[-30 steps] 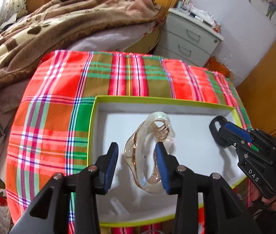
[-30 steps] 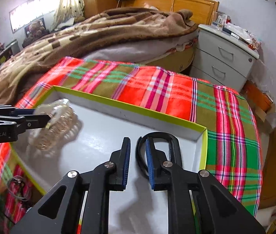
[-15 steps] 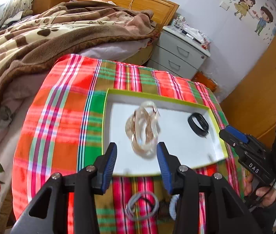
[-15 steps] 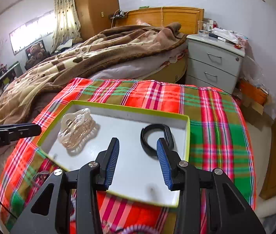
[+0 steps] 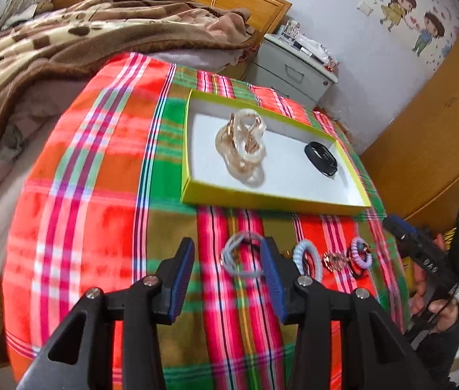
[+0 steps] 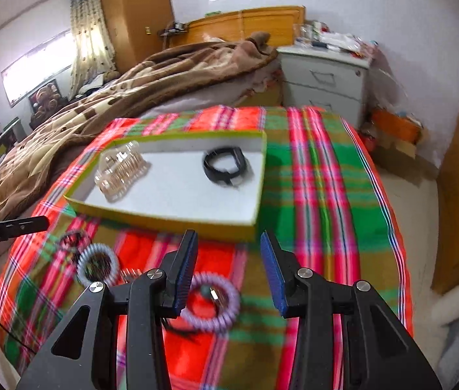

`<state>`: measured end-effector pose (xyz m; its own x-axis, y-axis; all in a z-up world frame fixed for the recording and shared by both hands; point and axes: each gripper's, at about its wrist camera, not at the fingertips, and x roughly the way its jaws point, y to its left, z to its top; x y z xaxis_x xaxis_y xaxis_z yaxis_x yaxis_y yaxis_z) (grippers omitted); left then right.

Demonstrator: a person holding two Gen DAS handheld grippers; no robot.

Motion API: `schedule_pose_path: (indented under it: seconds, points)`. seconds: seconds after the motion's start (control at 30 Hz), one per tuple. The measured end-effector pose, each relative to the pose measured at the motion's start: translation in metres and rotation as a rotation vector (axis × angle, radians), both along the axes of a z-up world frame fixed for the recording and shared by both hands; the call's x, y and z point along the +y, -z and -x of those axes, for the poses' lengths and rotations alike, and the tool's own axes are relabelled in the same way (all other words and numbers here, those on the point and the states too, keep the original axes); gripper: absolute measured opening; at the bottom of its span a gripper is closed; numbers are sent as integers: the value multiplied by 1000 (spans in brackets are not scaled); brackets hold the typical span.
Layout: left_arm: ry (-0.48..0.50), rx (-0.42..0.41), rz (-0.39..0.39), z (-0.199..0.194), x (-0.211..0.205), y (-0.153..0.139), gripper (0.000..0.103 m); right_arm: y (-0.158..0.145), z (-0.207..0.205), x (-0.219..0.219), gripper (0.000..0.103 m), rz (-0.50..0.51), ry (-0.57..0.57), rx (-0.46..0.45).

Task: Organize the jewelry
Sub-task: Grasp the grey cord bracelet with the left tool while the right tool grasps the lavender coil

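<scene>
A: Where does the jewelry stand?

B: A shallow box (image 5: 274,200) with a yellow-green rim and white floor lies on the plaid cloth (image 5: 99,195) over the bench. Inside it, a translucent amber hair claw clip (image 5: 242,146) sits toward the left and a black band (image 5: 322,158) toward the right, well apart from each other.

A: And outside the box?

B: On the cloth along its near side lies a row of pieces: a grey hair tie (image 5: 240,256), a pale blue spiral hair tie (image 5: 307,258), a small rose-gold piece (image 5: 335,260) and a lilac spiral hair tie (image 5: 361,255). The right wrist view shows the lilac spiral (image 6: 211,304) close beneath its fingers, blurred.

A: The hand-held grippers?

B: The left hand-held gripper (image 5: 226,279) has its jaws spread wide with nothing gripped; the grey tie lies on the cloth below them, partly behind the right finger. The right hand-held gripper (image 6: 227,273) is also spread wide and grips nothing, with cloth showing in the gap. From the left camera, the right one (image 5: 424,253) appears at the bench's right edge, held in a person's hand (image 5: 437,308).
</scene>
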<state>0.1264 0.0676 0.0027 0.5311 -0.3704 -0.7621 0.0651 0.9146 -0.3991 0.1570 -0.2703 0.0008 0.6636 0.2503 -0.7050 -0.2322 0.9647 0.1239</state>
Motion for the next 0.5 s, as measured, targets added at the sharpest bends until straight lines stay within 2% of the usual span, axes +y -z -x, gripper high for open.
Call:
schedule_pose_path:
  seconds: [0.2, 0.5]
  points:
    - [-24, 36, 26, 10, 6, 15, 44, 20, 14, -20, 41, -75, 47, 56]
    - [-35, 64, 36, 11, 5, 26, 44, 36, 20, -17, 41, -130, 16, 110]
